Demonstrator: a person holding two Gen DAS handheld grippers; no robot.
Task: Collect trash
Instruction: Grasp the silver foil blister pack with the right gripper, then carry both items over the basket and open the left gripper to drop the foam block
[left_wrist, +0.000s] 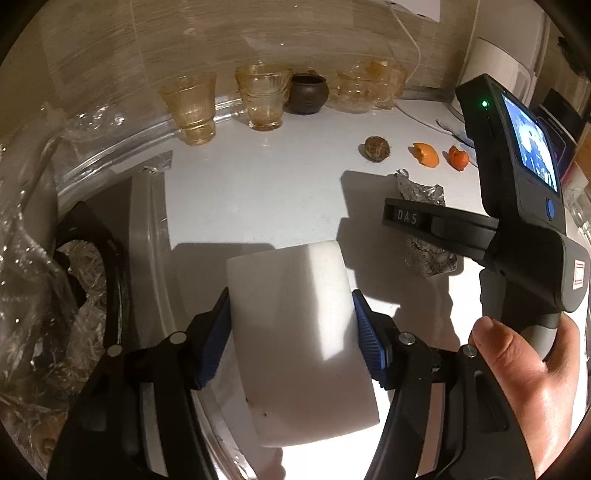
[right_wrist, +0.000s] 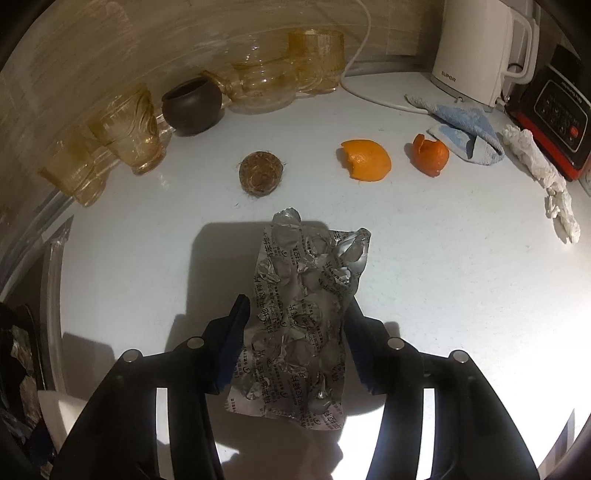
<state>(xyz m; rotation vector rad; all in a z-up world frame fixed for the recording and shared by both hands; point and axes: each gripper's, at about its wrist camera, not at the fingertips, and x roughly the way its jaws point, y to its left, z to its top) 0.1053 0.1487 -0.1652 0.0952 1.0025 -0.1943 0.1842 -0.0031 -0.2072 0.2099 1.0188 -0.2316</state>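
My left gripper (left_wrist: 291, 332) is shut on a white sponge block (left_wrist: 295, 332), held over the white counter edge beside a trash bin lined with clear plastic (left_wrist: 44, 266). My right gripper (right_wrist: 297, 332) is shut on a crumpled silver blister pack (right_wrist: 303, 310), held just above the counter; the pack also shows in the left wrist view (left_wrist: 424, 254) under the right gripper's body. A brown fibrous ball (right_wrist: 260, 176), two orange peel pieces (right_wrist: 367, 159) (right_wrist: 431, 154) and a twisted white tissue (right_wrist: 546, 184) lie on the counter beyond.
Several amber glasses (right_wrist: 129, 129) and a dark small pot (right_wrist: 192, 107) line the back wall. A white kettle (right_wrist: 476, 48) with cord, a blue cloth (right_wrist: 465, 129) and a black-red appliance (right_wrist: 554, 110) stand at the right.
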